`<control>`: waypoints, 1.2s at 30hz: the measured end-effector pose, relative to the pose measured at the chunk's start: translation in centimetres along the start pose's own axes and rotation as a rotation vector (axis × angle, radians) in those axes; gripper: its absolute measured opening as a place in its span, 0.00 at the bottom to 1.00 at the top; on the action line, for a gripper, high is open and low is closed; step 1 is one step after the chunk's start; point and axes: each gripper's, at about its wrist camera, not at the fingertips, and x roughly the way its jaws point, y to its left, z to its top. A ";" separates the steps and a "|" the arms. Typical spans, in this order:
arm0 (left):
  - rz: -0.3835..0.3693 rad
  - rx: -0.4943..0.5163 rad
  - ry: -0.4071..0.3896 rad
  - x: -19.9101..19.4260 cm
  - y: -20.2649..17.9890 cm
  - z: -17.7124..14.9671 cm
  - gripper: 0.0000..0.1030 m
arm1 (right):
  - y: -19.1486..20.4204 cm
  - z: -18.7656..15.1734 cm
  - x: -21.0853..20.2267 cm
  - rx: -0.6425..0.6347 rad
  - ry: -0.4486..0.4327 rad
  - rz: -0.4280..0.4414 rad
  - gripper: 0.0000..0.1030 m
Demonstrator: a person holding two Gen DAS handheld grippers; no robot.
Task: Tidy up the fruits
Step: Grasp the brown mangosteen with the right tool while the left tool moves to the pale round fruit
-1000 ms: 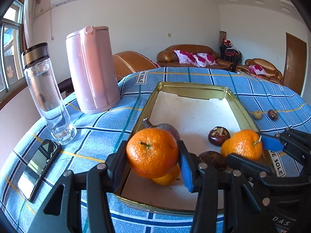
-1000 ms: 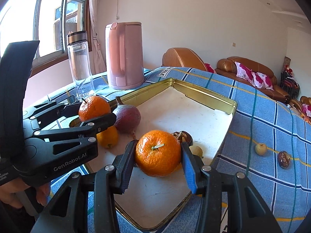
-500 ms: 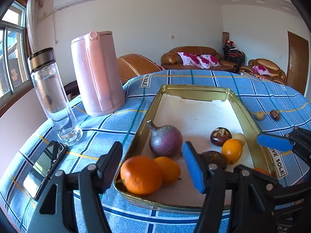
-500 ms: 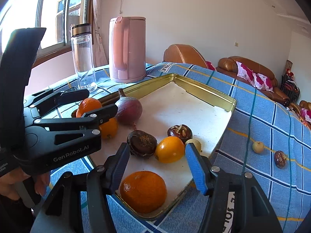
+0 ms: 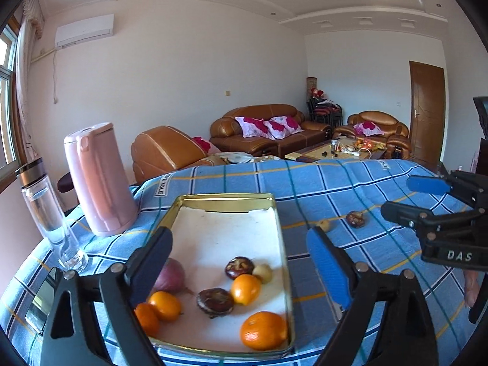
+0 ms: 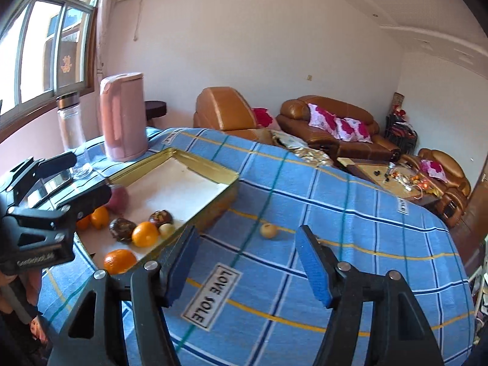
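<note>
My left tongs (image 5: 241, 262) stand wide apart with nothing between the blue pads (image 5: 328, 267), held above the near end of the gold tray (image 5: 282, 244). My right tongs (image 6: 247, 263) are likewise spread and empty, over the blue checked cloth (image 6: 350, 231) off the tray's right edge.

Nearest me in the tray, at about 5 o'clock of its floor, lies a large orange (image 5: 263, 330) against the front rim. At 7 o'clock sit two smaller oranges (image 5: 164, 306), touching, one partly hidden behind my left pad. Between them and the middle lies a dark brown wrinkled fruit (image 5: 215, 302), with another small orange (image 5: 245, 288) just beside it at 2 o'clock. Behind that come a dark fruit with a pale top (image 5: 239, 267) and a small yellowish fruit (image 5: 262, 272), touching. A purple bulb-shaped fruit (image 5: 172, 276) rests by the left wall.

Out on the cloth, at 3 o'clock from the tray, a pale round fruit (image 6: 269, 230) lies alone; further right a dark one (image 5: 354, 219).

At 10 o'clock stand a pink kettle (image 5: 99, 180) and a clear bottle (image 5: 45, 213).
</note>
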 end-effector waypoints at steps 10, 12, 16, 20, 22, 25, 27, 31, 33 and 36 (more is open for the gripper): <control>-0.031 0.050 0.102 7.8 -8.2 2.8 0.90 | -8.2 -0.5 4.4 0.181 0.038 -0.102 0.65; -0.014 0.041 0.123 9.6 -8.6 3.2 0.90 | -9.0 -0.6 5.9 0.200 0.051 -0.101 0.65; 0.015 0.015 0.135 11.9 -8.0 3.7 0.90 | -10.6 -1.5 9.2 0.244 0.100 -0.099 0.65; 0.037 -0.032 0.165 13.8 -7.1 3.7 0.90 | -11.5 -2.1 12.7 0.288 0.157 -0.071 0.65; 0.034 -0.032 0.175 14.6 -7.2 3.6 0.90 | -11.4 -2.2 13.9 0.294 0.182 -0.053 0.65; 0.026 -0.033 0.196 15.3 -7.5 3.3 0.90 | -11.0 -2.3 15.4 0.281 0.215 -0.030 0.65; 0.019 -0.022 0.198 15.5 -7.9 3.3 0.90 | -10.7 -2.5 16.3 0.270 0.239 -0.027 0.65; 0.009 -0.011 0.203 16.1 -8.8 3.4 0.90 | -11.1 -3.3 17.3 0.280 0.299 -0.005 0.42; 0.002 0.000 0.216 16.6 -9.4 3.3 0.90 | -11.5 -3.5 16.9 0.282 0.298 -0.012 0.42; -0.012 0.027 0.239 17.5 -10.6 2.9 0.89 | -12.2 -4.2 15.8 0.295 0.293 -0.035 0.42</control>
